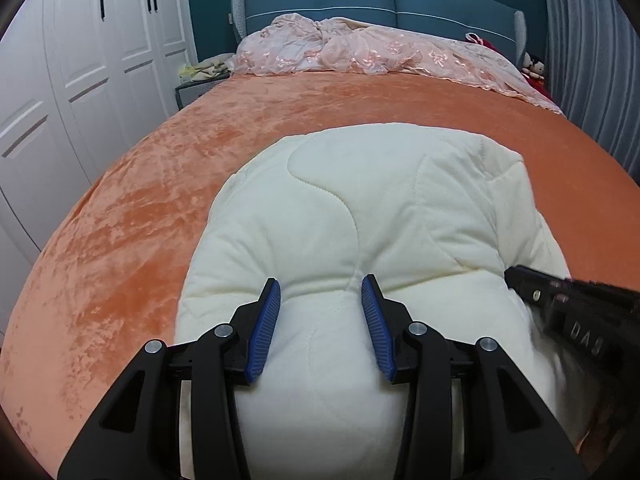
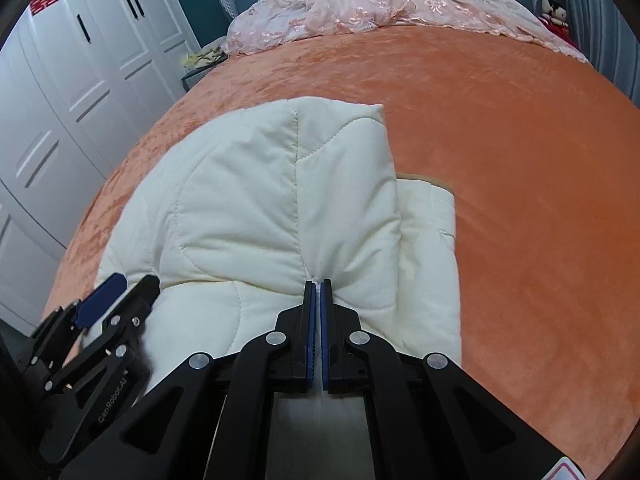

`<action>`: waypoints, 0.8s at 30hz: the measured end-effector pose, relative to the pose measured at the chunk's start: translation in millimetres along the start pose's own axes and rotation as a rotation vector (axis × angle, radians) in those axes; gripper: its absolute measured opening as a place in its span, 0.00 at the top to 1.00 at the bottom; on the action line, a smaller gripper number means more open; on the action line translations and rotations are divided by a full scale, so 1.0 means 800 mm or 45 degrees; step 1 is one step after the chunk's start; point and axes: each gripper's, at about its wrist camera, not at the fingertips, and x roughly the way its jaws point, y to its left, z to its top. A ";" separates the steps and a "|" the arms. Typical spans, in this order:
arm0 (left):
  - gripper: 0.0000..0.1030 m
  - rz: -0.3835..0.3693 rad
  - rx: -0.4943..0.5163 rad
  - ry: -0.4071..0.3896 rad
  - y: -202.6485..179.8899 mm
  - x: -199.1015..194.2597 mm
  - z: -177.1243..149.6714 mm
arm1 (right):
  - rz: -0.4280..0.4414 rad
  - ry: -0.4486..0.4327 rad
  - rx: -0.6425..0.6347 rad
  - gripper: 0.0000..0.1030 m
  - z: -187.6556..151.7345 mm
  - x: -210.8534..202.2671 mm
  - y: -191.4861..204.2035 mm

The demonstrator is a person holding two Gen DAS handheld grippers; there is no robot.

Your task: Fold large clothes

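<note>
Right wrist view: right gripper fingers are clamping the cream quilt near the bed's foot edge, left gripper fingers are hanging apart.

White wardrobe, perhaps teal wall

Your cream-white quilt, stitched in wavy lines, sits on the orange velvety bedspread. Both your grippers are black with blue ribbed pads: the left gripper over the quilt, the right gripper likewise. Beyond the quilt you've got a pale pink floral lace cover, then the teal headboard. Left of the quilt, the white wardrobe carries 3 red paper emblems.
</note>
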 end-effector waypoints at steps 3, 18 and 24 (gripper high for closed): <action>0.60 -0.128 -0.020 0.050 0.017 -0.066 -0.026 | 0.060 0.027 0.002 0.97 -0.027 -0.061 -0.001; 0.58 0.089 0.003 0.231 0.008 -0.042 -0.075 | -0.087 0.218 -0.054 1.00 -0.077 -0.016 0.026; 0.58 0.065 -0.064 0.296 0.017 -0.080 -0.058 | -0.065 0.200 0.021 0.90 -0.072 -0.083 0.035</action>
